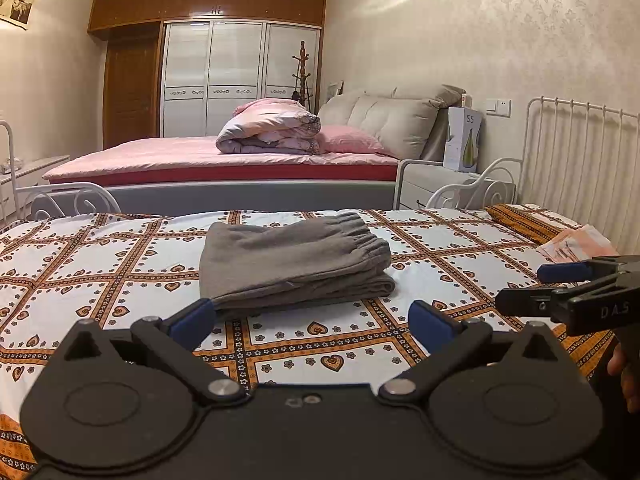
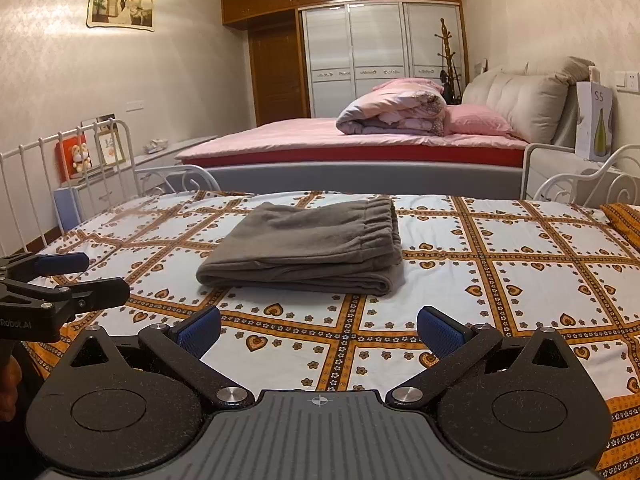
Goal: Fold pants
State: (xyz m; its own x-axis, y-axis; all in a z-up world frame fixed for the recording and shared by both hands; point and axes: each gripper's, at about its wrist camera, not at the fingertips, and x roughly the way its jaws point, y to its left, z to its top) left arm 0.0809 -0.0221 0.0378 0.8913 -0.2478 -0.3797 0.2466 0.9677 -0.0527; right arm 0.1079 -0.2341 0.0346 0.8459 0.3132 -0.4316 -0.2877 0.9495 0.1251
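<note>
On the patterned bedsheet (image 1: 120, 280), near the middle of the bed, lie the grey pants (image 1: 294, 258), folded into a compact stack of several layers. The elastic waistband (image 2: 386, 218) forms the right edge of the top layer; the rounded fold faces me. The stack rests flat on the sheet, and neither tool touches it.

My left gripper (image 1: 314, 322) hovers just short of the stack's near edge, level with the bed. Its jaws stand wide apart and hold nothing. The blue pad of its left finger (image 1: 192, 322) appears close to the near left corner of the pants, though I cannot tell whether it touches; the right finger (image 1: 430, 326) stands over bare sheet.

My right gripper (image 2: 320, 330) sits beside the left one, likewise spread wide and empty, with both blue pads over the sheet and clear of the fabric. From the left wrist view its fingers enter at the right edge, well apart from the pants. From the right wrist view, the left tool's fingers enter at the left edge.

Behind the bed stands a white metal bed frame (image 2: 80, 152). Beyond it is a second bed with a pink sheet (image 1: 200, 156), a rolled quilt (image 1: 272, 128), and a pink pillow (image 2: 478, 120). A white wardrobe (image 1: 240, 76) fills the far wall.
</note>
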